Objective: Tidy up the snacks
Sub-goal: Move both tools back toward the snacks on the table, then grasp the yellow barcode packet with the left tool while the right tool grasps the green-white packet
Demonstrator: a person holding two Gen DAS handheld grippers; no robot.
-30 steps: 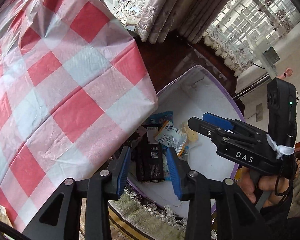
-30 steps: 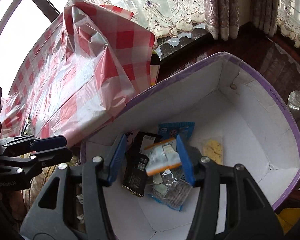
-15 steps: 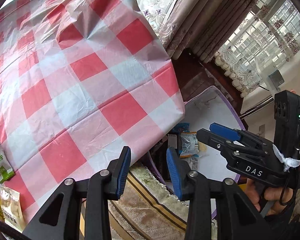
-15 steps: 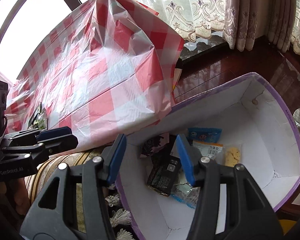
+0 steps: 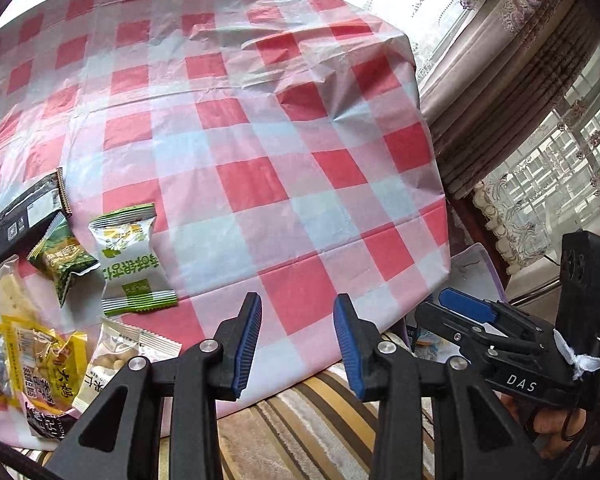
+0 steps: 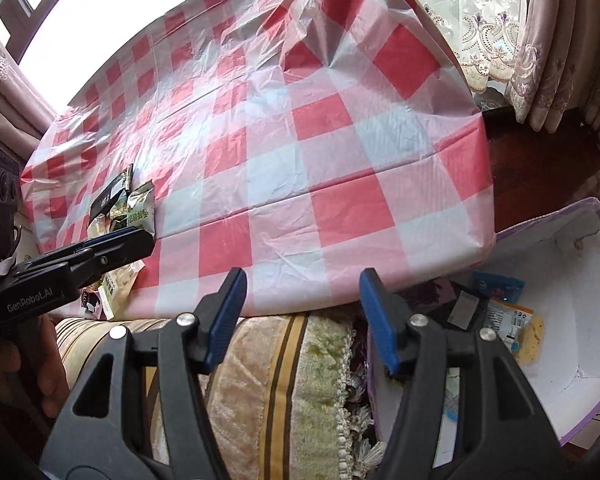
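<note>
Hanging over the near edge of the table, the left claw (image 5: 298,340) has its blue pads a narrow gap apart with nothing between them; only the checked cloth (image 5: 260,152) shows through the gap. The snacks (image 5: 80,280) lie on the cloth well to the left of this claw and partly level with its tips. Nearest is a white-and-green packet (image 5: 130,258), beyond and left of the claw. Left of that sits a dark green packet (image 5: 62,258), and further off a black packet (image 5: 20,220). Closer in, beside the left finger's arm, lies a pale packet (image 5: 116,356), with yellow packets (image 5: 28,364) just past it at the picture's edge.

The right claw (image 6: 300,320) is empty too, and its jaws are opening, already wider apart than the left's. It hangs at the cloth's hanging edge, above a striped cushion (image 6: 284,380). To its right and lower stands a white box (image 6: 580,360) with a purple rim, holding several packets: a blue one (image 6: 498,284), a black one (image 6: 466,312), an orange-edged one (image 6: 512,318) and a clear one with something yellow inside (image 6: 534,340). They lie just right of the right finger. In the right wrist view the snacks on the table show far to the left, partly behind the left claw (image 6: 140,240).
</note>
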